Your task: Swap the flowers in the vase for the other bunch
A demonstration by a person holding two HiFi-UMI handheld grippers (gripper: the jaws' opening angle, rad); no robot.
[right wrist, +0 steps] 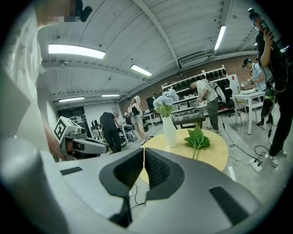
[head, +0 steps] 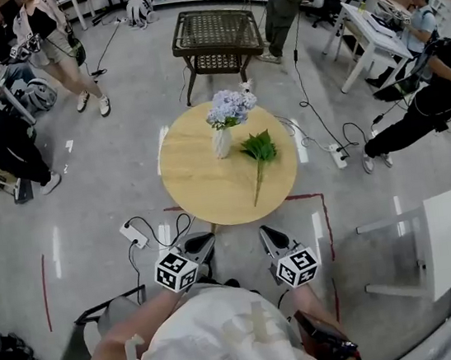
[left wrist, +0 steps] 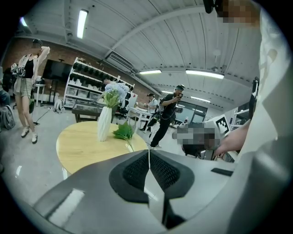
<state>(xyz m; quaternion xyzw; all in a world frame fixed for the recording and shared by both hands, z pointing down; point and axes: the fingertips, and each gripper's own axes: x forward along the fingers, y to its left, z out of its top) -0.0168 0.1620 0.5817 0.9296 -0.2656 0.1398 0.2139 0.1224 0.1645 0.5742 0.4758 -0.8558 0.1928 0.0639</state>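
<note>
In the head view, my left gripper and my right gripper hang over the floor, just before the round wooden table. Only the two gripper views show that each gripper's jaws are pressed together with nothing between them. The white vase with pale blue flowers stands near the table's middle. The green leafy bunch lies just beside it. The right gripper view alone shows my left gripper's black-and-white marker cube from the side.

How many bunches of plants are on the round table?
2. The pale blue flower bunch stands in the ribbed white vase; the green leafy bunch lies flat on the round wooden table, just right of the vase.
</note>
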